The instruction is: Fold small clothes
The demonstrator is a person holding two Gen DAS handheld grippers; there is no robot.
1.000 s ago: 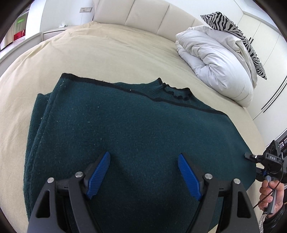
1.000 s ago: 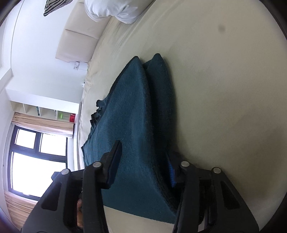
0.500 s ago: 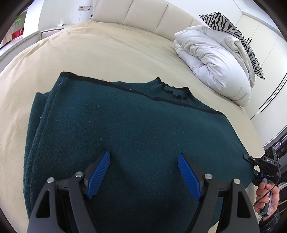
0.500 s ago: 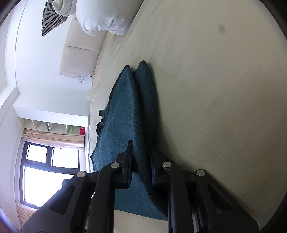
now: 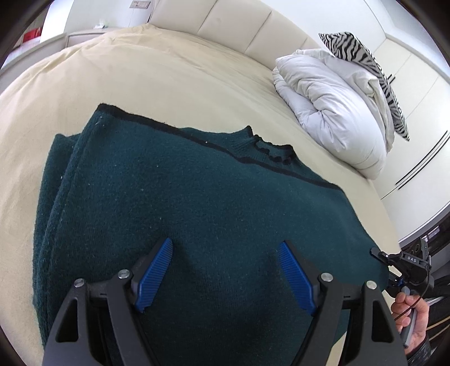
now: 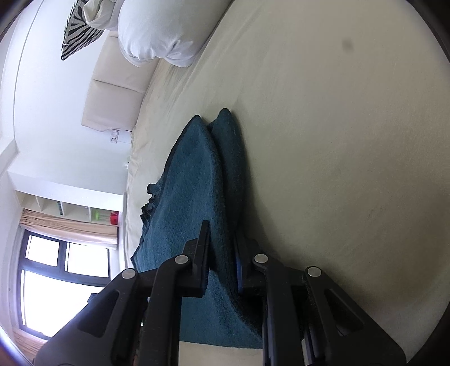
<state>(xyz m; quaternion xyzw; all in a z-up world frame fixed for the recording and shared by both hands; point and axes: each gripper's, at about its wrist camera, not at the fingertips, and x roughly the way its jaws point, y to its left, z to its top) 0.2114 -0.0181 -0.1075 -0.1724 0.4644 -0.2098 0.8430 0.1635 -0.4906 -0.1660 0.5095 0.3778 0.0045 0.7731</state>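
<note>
A dark green knit sweater [image 5: 182, 197] with black trim lies folded on the cream bed [image 5: 140, 70], collar at the far edge. My left gripper [image 5: 225, 250] is open wide and hovers over the sweater's near part, holding nothing. My right gripper [image 6: 222, 247] is shut on the sweater's [image 6: 194, 174] right side edge, clamping its stacked layers. The right gripper also shows in the left wrist view [image 5: 405, 264] at the sweater's right corner.
A white duvet [image 5: 332, 104] and a zebra pillow [image 5: 362, 67] lie at the bed's far right by the padded headboard [image 5: 225, 19]. Wardrobe doors [image 5: 416, 157] stand to the right. A window [image 6: 56, 278] and shelves [image 6: 70, 208] are beyond the bed.
My right gripper has closed from open onto the sweater's side edge. My left gripper has stayed open and has barely moved.
</note>
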